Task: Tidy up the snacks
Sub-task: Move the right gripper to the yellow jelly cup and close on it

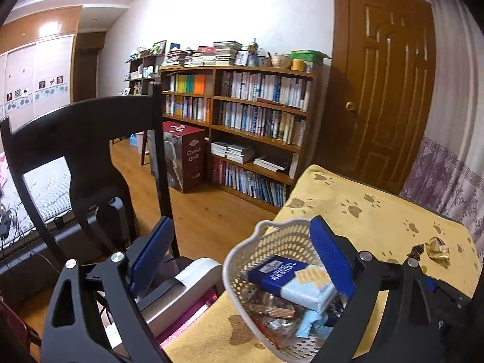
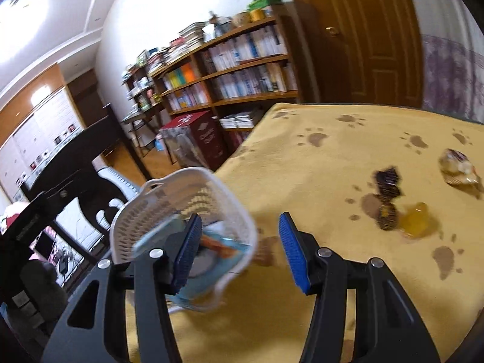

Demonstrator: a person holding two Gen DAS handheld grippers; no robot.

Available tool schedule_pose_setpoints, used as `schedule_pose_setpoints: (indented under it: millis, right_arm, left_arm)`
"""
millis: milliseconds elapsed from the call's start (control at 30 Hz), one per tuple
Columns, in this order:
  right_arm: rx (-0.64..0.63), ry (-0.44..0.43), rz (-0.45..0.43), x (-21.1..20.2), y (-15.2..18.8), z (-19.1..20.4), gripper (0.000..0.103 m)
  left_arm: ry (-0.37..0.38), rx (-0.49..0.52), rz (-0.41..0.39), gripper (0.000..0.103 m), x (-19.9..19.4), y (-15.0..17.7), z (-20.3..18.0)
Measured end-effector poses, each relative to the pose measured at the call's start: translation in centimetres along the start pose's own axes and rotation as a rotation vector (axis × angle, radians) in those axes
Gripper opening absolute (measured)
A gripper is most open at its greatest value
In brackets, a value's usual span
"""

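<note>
A white perforated basket [image 1: 281, 242] [image 2: 169, 205] stands at the left edge of the yellow paw-print table cloth [image 1: 378, 211] [image 2: 332, 166]. It holds a blue box [image 1: 272, 275], light blue packets and other wrapped snacks. My left gripper [image 1: 240, 225] is open, with its right finger over the basket's inside and its left finger beyond the table edge. My right gripper [image 2: 240, 217] is open and empty, its left finger in front of the basket. Loose snacks lie to the right: a dark wrapper [image 2: 387, 180], a round dark piece [image 2: 387, 217], a yellow jelly [image 2: 419, 219] and a pale wrapped snack [image 2: 459, 168] [image 1: 437, 249].
A black chair [image 1: 75, 139] stands to the left of the table, with a silver device [image 1: 187, 284] below the table edge. A bookshelf [image 1: 248, 115], a dark red box [image 1: 187, 157] and a wooden door [image 1: 387, 84] are further back.
</note>
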State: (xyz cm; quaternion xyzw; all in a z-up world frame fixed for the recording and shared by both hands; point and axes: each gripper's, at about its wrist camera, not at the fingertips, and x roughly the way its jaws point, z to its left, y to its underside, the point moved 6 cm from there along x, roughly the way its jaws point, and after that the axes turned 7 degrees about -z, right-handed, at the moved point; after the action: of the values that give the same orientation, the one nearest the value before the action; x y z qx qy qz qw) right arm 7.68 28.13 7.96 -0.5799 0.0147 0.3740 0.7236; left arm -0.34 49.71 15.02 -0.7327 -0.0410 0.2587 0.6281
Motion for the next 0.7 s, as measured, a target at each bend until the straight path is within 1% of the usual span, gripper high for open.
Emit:
schedule_pose_setpoints:
  millis: [100,200,300,467,700]
  right_arm:
    - [0.000,0.055,-0.009,-0.5,0.1,-2.3,0.054]
    - [-0.002,0.112,-0.009,-0.9,0.4,-4.9,0.054]
    - [0.052,0.175,-0.006,-1.4,0.8,-8.7,0.054]
    - [0.103,0.232,-0.008,-1.9,1.2,-12.4,0.054]
    - [0.122,0.283,0.022,-1.2,2.4,-15.5,0.054]
  left_arm:
    - [0.020,0.017,-0.002,0.093,-0.4,0.1,-0.8]
    - [0.050,0.033,-0.005,0.096,-0.9,0.3,-2.1]
    - [0.068,0.063,-0.007,0.096,-1.2,0.6,-3.2]
    - [0.091,0.092,-0.004,0.097,-1.8,1.2,-5.0]
    - [0.156,0.158,-0.001,0.097,-2.7,2.4,-8.3]
